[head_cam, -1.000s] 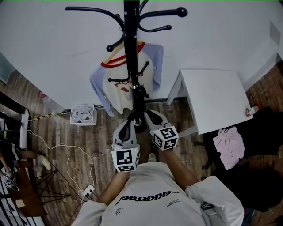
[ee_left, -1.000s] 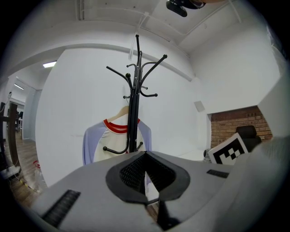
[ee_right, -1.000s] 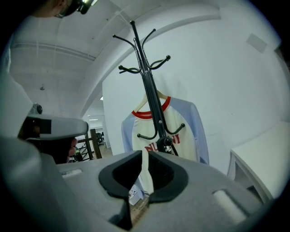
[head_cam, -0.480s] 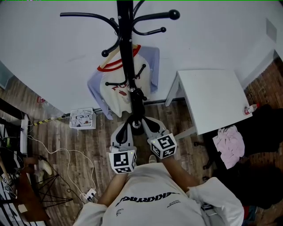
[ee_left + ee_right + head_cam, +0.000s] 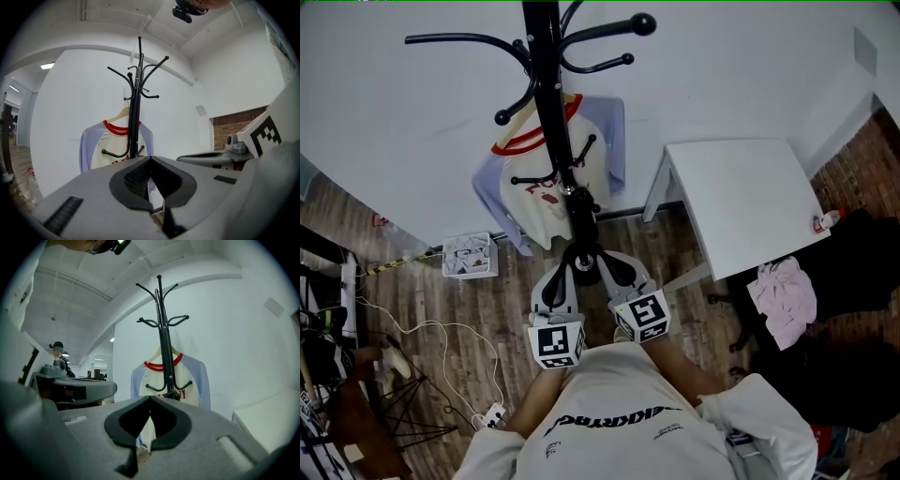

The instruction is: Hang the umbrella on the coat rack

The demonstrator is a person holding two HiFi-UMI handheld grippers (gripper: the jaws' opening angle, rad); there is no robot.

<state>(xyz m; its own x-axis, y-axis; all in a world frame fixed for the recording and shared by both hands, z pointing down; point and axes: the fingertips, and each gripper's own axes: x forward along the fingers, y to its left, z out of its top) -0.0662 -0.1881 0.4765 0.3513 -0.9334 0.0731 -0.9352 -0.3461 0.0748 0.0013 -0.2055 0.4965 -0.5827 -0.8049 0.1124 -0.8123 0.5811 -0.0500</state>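
Note:
The black coat rack point(image 5: 546, 84) stands against the white wall, straight ahead of both grippers. A thick black folded shape that looks like the umbrella point(image 5: 581, 225) hangs close along the pole below the lower hooks; it shows as a dark knob on the pole point(image 5: 172, 395) in the right gripper view. My left gripper point(image 5: 570, 265) and right gripper point(image 5: 607, 258) are side by side, level, short of the rack and apart from the umbrella. Both are shut with nothing between the jaws point(image 5: 150, 159) point(image 5: 150, 398).
A white and lilac shirt with a red collar point(image 5: 546, 187) hangs on a hanger on the rack. A white table point(image 5: 741, 206) stands at the right, with a pink cloth point(image 5: 783, 300) beside it. A small box of papers point(image 5: 469, 255) and cables with a power strip point(image 5: 487, 408) lie at the left.
The right gripper's jaws have closed. Both grippers have drawn back a little from the rack toward the person, and the rack now sits further left in the head view.

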